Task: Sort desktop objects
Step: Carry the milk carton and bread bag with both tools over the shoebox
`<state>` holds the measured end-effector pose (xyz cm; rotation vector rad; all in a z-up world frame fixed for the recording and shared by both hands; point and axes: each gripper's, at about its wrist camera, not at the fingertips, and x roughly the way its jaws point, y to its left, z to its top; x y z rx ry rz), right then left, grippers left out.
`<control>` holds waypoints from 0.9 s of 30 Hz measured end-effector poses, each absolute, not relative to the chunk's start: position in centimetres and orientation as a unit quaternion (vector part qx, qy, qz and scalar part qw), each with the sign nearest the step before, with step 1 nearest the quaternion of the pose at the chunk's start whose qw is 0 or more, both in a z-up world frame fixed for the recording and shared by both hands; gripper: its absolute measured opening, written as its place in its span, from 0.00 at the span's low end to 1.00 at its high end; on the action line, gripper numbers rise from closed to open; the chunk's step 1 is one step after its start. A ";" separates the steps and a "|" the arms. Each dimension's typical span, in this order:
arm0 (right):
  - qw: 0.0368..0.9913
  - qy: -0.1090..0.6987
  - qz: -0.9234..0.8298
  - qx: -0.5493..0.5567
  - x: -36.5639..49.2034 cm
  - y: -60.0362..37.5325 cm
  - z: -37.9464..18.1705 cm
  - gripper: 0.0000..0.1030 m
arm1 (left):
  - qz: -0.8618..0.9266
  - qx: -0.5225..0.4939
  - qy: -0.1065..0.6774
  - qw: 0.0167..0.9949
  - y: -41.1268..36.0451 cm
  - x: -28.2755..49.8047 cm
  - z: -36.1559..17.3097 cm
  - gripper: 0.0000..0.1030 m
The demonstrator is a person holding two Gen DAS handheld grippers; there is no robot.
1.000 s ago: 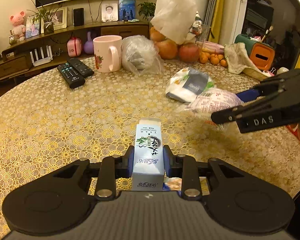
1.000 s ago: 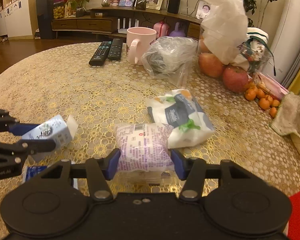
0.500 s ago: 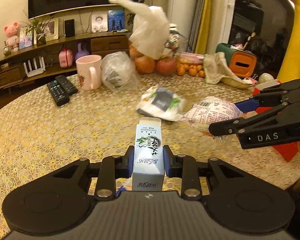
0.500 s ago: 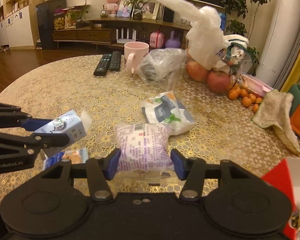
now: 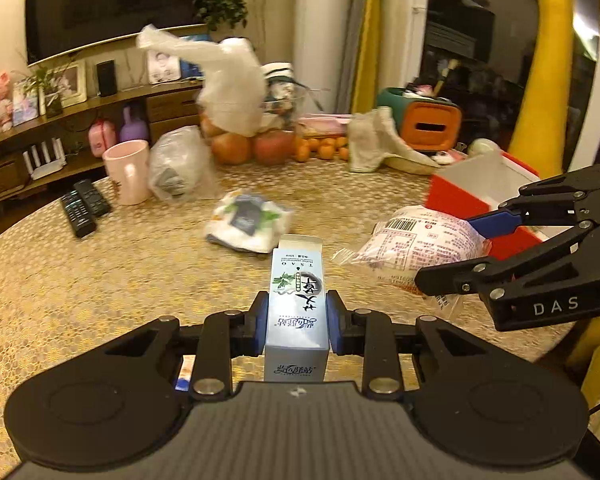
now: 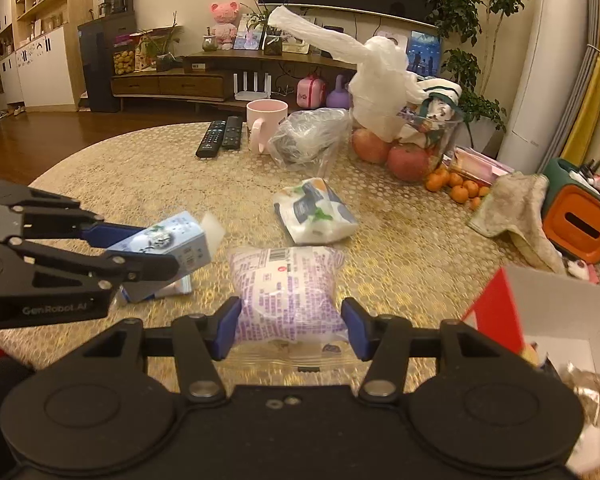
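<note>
Left wrist: red box (image 5: 456, 196) newly visible; left gripper (image 5: 296, 322) clamped on carton (image 5: 298, 300), right gripper (image 6: 292, 326) on packet (image 6: 288, 292)

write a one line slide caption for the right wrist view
Right gripper holds a purple-printed snack packet above the gold tablecloth; left gripper carries a blue carton.

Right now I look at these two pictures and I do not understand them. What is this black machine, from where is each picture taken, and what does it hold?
There is no robot: a person holds one hand tool with a claw in each hand, and a camera on each tool looks along its two fingers. The left camera shows the left claw shut on a pale blue carton. The right camera shows the right claw shut on a puffy snack packet. Each claw also appears in the other's picture. On the round table lie two remote controls, a pink mug, bagged fruit and a white pouch. A red and white box stands at the right.
</note>
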<state>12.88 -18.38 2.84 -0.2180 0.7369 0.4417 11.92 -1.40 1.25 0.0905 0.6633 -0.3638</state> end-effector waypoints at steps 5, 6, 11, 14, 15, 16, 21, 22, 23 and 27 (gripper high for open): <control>0.908 0.353 0.205 -0.096 11.0 -21.2 3.4 0.52 | -0.199 0.063 0.323 0.923 -4.6 10.8 2.0 0.27; 0.909 0.353 0.204 -0.091 10.7 -21.9 3.6 0.52 | -0.204 0.066 0.323 0.922 -5.3 10.6 2.1 0.27; 0.913 0.350 0.192 -0.081 9.6 -25.2 4.0 0.52 | -0.223 0.078 0.325 0.916 -8.8 10.0 2.5 0.27; 0.918 0.346 0.181 -0.075 9.2 -27.3 4.2 0.52 | -0.233 0.085 0.326 0.912 -10.8 9.9 2.5 0.27; 0.919 0.344 0.177 -0.074 9.1 -28.0 4.3 0.52 | -0.235 0.086 0.326 0.912 -11.5 9.9 2.5 0.27; 0.920 0.343 0.174 -0.071 9.0 -28.6 4.4 0.52 | -0.238 0.087 0.326 0.911 -12.1 9.9 2.6 0.27; 0.927 0.336 0.155 -0.061 8.7 -32.0 4.7 0.52 | -0.252 0.098 0.319 0.908 -15.3 10.2 3.1 0.27; 0.928 0.335 0.150 -0.059 8.7 -32.8 4.7 0.52 | -0.255 0.099 0.317 0.908 -15.9 10.3 3.2 0.27; 0.929 0.334 0.145 -0.058 8.8 -33.4 4.6 0.52 | -0.257 0.100 0.317 0.908 -16.5 10.5 3.2 0.27; 0.933 0.334 0.123 -0.050 9.1 -36.0 4.4 0.52 | -0.270 0.103 0.317 0.903 -18.8 11.3 3.3 0.27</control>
